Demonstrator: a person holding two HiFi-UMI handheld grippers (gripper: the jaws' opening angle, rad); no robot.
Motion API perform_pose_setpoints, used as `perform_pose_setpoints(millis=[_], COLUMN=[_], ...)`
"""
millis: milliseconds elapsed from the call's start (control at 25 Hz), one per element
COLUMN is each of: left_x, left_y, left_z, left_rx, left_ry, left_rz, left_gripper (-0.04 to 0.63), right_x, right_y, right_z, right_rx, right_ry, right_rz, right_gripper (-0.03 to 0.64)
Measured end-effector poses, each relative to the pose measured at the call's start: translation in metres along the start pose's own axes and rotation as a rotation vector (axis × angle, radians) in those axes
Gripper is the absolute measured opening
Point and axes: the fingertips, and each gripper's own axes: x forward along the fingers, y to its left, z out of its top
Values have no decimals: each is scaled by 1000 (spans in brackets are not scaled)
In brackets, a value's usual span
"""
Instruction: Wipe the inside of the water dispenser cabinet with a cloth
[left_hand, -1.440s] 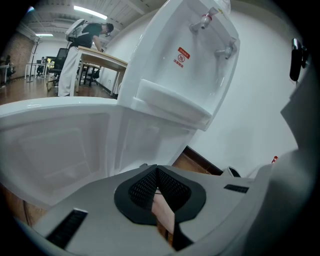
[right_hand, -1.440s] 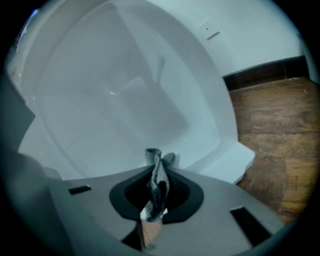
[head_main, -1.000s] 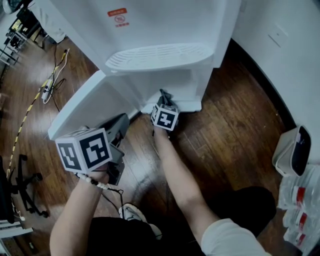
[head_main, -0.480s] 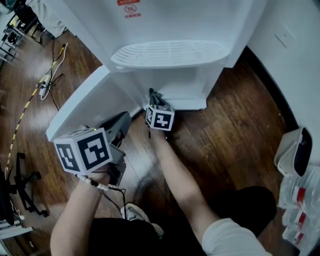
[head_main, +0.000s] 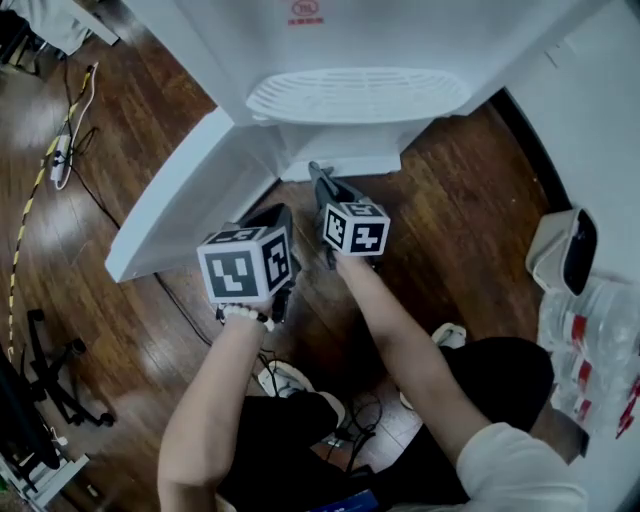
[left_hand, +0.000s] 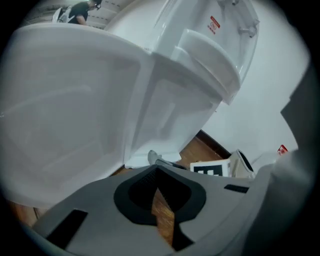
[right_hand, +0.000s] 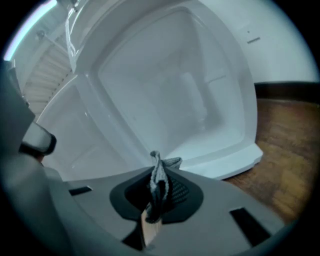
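A tall white water dispenser (head_main: 400, 30) stood on a dark wooden floor (head_main: 470, 200), with its white slotted drip tray (head_main: 355, 95) jutting from the front and a small red label (head_main: 305, 9) above the tray. Below the tray the lower cabinet (right_hand: 170, 85) was open, and its white door (head_main: 180, 195) was swung out to the person's left. The right gripper view looked straight into the cabinet's pale, moulded interior.

The right claw (right_hand: 157, 175) was pressed together on a small grey cloth (right_hand: 158, 162). The cloth was pinched upright between the pads, and a crumpled tip stuck out past them. From the head view this claw pointed at the foot of the dispenser, just before the cabinet opening. The cloth's tip showed against the cabinet's bottom lip, but no view made clear whether it touched the plastic.

The left claw (left_hand: 154, 172) sat just beside the right one, on the door's side. Its jaws met at the tips with nothing between them, and only floor showed through the slit behind. It faced the inner side of the open door, near it but apart from it.

Well to the right, a white bin with a dark opening (head_main: 555, 255) stood by the wall.
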Motion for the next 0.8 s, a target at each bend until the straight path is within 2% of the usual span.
perform_pose_setpoints(millis=[80,160,240,320,360,400,520,600,680,800], left_x=[-3,-16,-35,-59,-73,-89,-144,-190,-240,-310], left_y=[0,1,1,-11,-20,-29,-59,-80,-97,-122], left_z=[-14,-21,-18,-12,-11,-10,-3,7,22,54], left_rx=[75,129,70,-76,-142,-174,-173,-241,-271,-267], left_ry=[52,78,55,-3,-27,-34,7,25,36,29], left_rz=[12,29,28,-2,-13,-13,7,-16,-27,-36], left_gripper=[-9,-9,-9,-9,-9,-9,-9,-9,-9,-9], right_x=[-26,-55,-85,-118,-135,-151,-200,-238,-275,-325], right_y=[4,18,44,66,75,85,112,138,173,229], right_z=[-10,-15,-14,-8,-1,9,50,75,100,143], right_rx=[1,17,-58,-149,-162,-157,-115,-100,-110,-159], right_ry=[110,190,255,343,375,392,407,437,478,505], right_rz=[-27,14,115,188,210,223,191,156,132,126], right_gripper=[41,40,40,41,40,40,38,38,38,38])
